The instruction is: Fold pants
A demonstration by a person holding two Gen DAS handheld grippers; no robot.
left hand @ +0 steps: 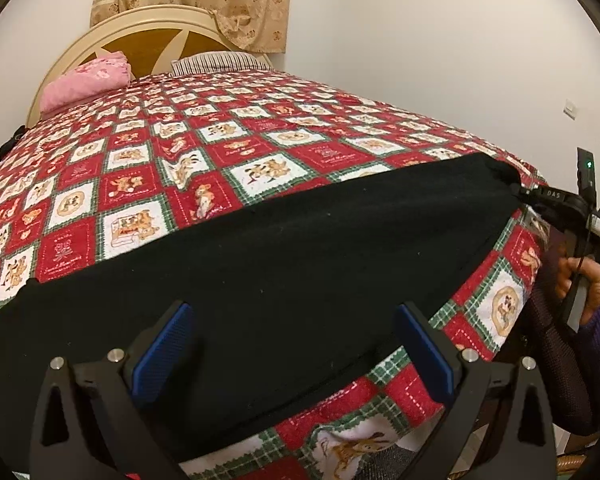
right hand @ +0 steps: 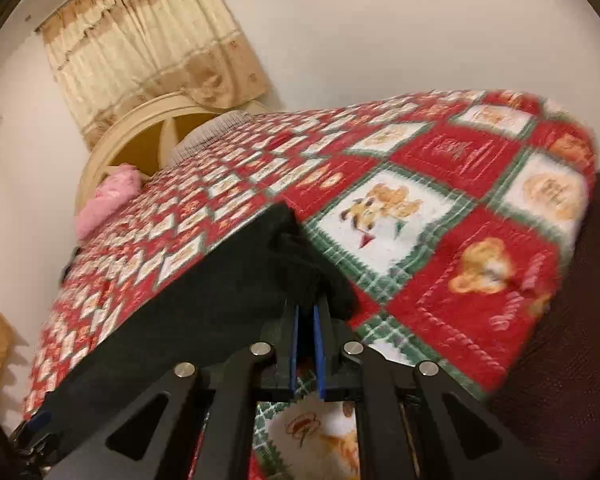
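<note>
- Across the near edge of the bed (left hand: 260,128) lie the black pants (left hand: 284,248), flat on the patterned quilt (left hand: 204,148), long axis running left to right between my two hands.
- At the right-hand end, my right gripper (right hand: 307,308) has its fingers closed on a bunched corner of the cloth.
- My left gripper (left hand: 292,344) hovers over the other end, fingers spread wide and empty; I judge it must pinch there next.
</note>
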